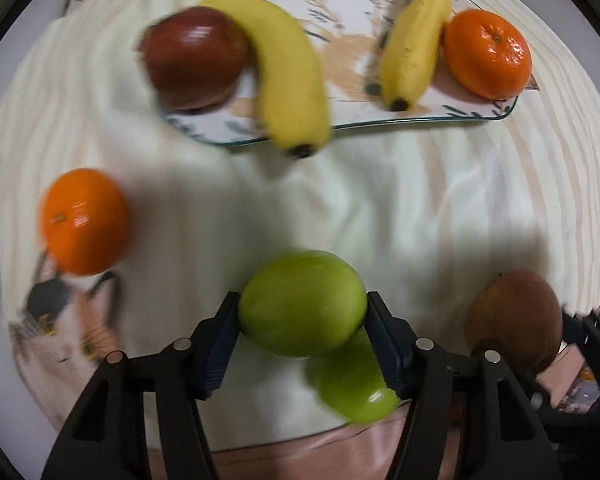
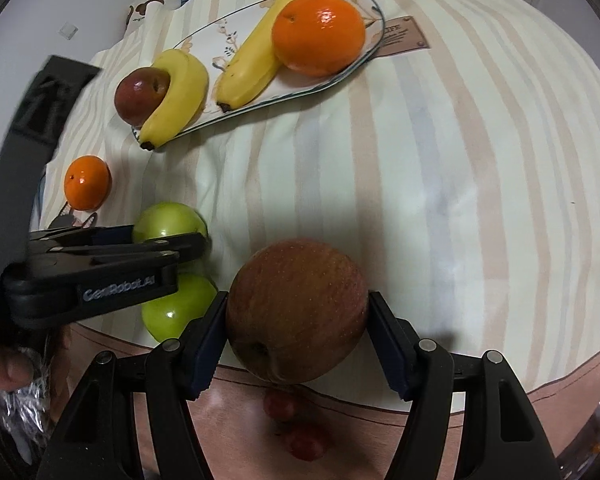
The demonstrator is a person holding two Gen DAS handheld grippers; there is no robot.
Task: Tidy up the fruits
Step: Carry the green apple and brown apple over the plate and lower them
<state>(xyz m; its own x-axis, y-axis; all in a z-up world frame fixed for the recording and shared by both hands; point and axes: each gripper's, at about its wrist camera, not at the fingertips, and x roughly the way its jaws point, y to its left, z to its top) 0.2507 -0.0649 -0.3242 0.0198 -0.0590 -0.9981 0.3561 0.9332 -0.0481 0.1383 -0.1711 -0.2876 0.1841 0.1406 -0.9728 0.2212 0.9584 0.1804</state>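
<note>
Fruit lies spread over a pale striped cloth (image 2: 440,184), some of it on an oblong patterned plate (image 2: 216,28) at the far side. Nearest the left camera, the left gripper (image 1: 302,312) clamps a smooth, glossy green apple (image 1: 302,304) between its dark blue pads (image 1: 220,344), one pad pressed to each side. A second green apple (image 1: 352,384) sits just below and behind the held one, partly hidden by the right-hand pad; motion blur softens its outline, so I cannot tell whether the two apples touch.

The right gripper (image 2: 298,316) is closed on a large reddish-brown apple (image 2: 298,310) with a matte, finely speckled skin; its stem dimple faces the camera, low on the fruit. This apple hangs over the near edge of the cloth, just to the right of the left gripper.

On the plate, a dark red apple (image 2: 142,96) rests at the left end with a curved yellow banana (image 2: 176,96) wrapped against it. A second, straighter banana (image 2: 256,56) lies along the middle, its black tip toward the viewer, and a shiny orange (image 2: 318,34) sits touching it at the right end. A smaller orange (image 2: 87,183) rests off the plate on the cloth, to the left, well apart from the plate and near a printed cat face (image 1: 72,320). Two small red shapes (image 2: 296,428) show on pink fabric below the right-hand apple.
</note>
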